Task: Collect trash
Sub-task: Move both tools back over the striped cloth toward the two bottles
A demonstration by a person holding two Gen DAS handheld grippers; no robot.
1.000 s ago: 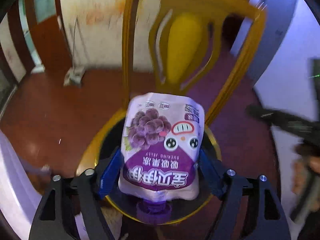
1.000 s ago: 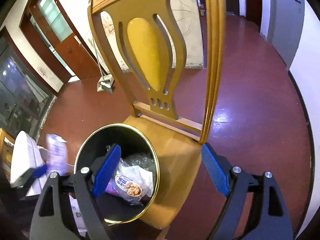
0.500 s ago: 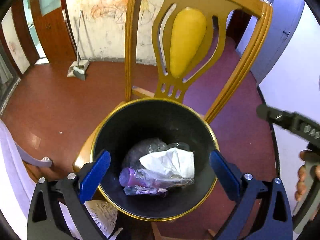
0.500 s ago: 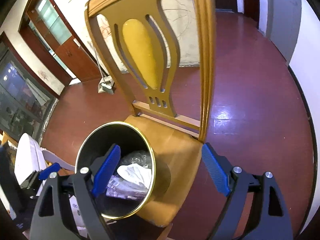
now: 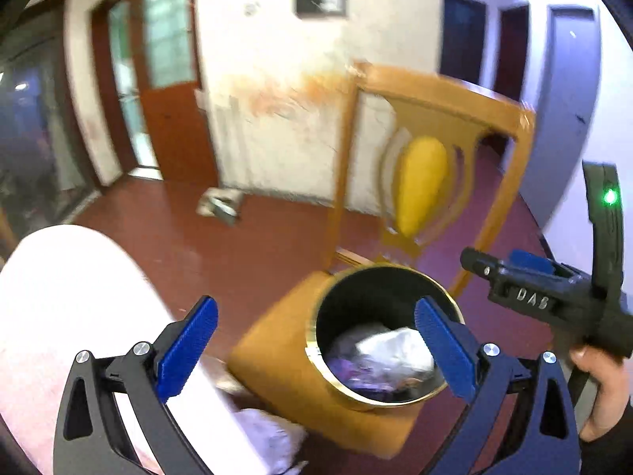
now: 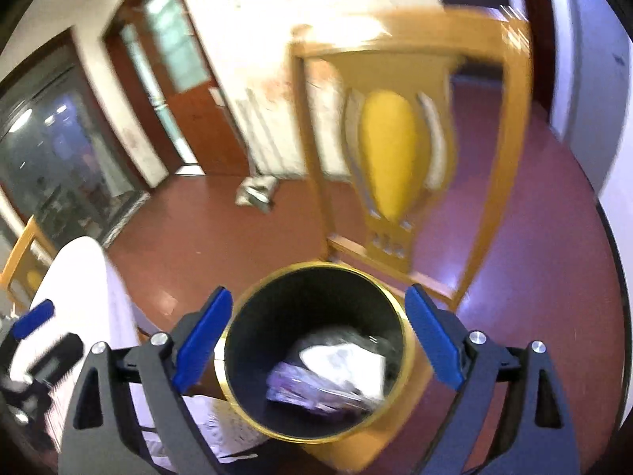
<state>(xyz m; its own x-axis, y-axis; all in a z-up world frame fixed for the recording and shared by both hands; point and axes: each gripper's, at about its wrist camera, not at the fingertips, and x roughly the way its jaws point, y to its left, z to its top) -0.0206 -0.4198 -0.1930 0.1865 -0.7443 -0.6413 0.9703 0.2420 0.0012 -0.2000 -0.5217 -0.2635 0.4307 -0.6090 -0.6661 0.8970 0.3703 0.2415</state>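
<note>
A black trash bin with a gold rim (image 5: 316,322) (image 6: 395,301) stands on a yellow wooden chair seat (image 5: 277,360). Inside lie a white crumpled paper (image 5: 391,348) (image 6: 340,356) and the purple jelly pouch (image 5: 356,372) (image 6: 304,390). My left gripper (image 5: 314,350) is open and empty, up and to the left of the bin. My right gripper (image 6: 316,336) is open and empty, its jaws either side of the bin's mouth from above. The right gripper also shows in the left wrist view (image 5: 526,281), held by a hand.
The chair back (image 6: 391,158) rises behind the bin. A white table edge (image 5: 79,316) (image 6: 83,277) is at the left. A dustpan (image 5: 219,204) lies on the red floor by the wall. Both views are blurred.
One second ago my left gripper held the purple pouch over the bin; it opened and dropped it in. Since then the left gripper pulled back and left; the right gripper moved over the bin.
</note>
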